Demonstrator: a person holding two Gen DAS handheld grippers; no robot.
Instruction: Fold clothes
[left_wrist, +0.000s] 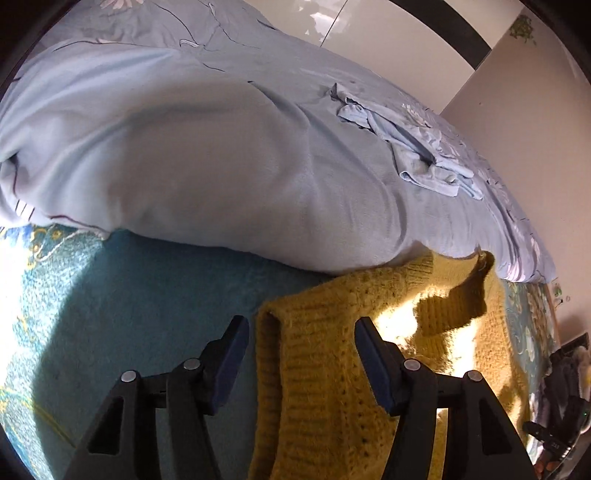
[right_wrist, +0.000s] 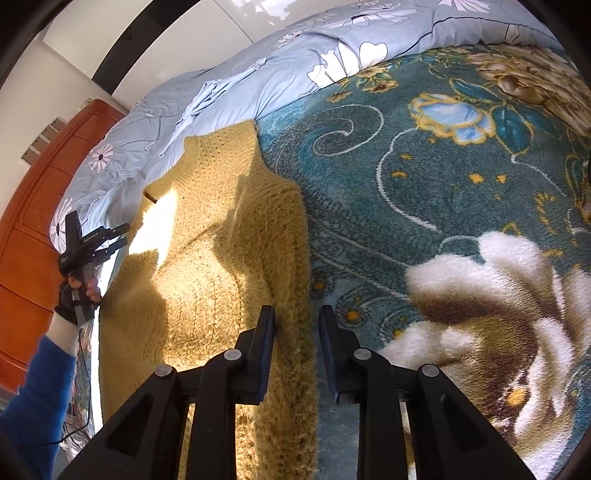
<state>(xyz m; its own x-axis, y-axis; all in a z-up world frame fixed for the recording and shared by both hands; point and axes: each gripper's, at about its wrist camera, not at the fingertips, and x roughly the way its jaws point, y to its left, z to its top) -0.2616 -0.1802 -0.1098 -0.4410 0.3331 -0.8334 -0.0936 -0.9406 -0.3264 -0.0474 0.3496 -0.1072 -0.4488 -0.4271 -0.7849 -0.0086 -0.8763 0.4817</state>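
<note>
Left gripper jaws spread wide, straddling folded edge of yellow knit sweater, nothing pinched. Right gripper likewise parted around sweater's opposite fuzzy edge, not clamped. Sweater lies flat on teal floral blanket, collar end touching pale blue duvet. Crumpled blue garment sits on duvet, well apart. Risks: thick loose knit may slip or snag on pads; jaws may catch blanket pile underneath; uneven lift would skew fold; harsh sun patch hides edge.
</note>
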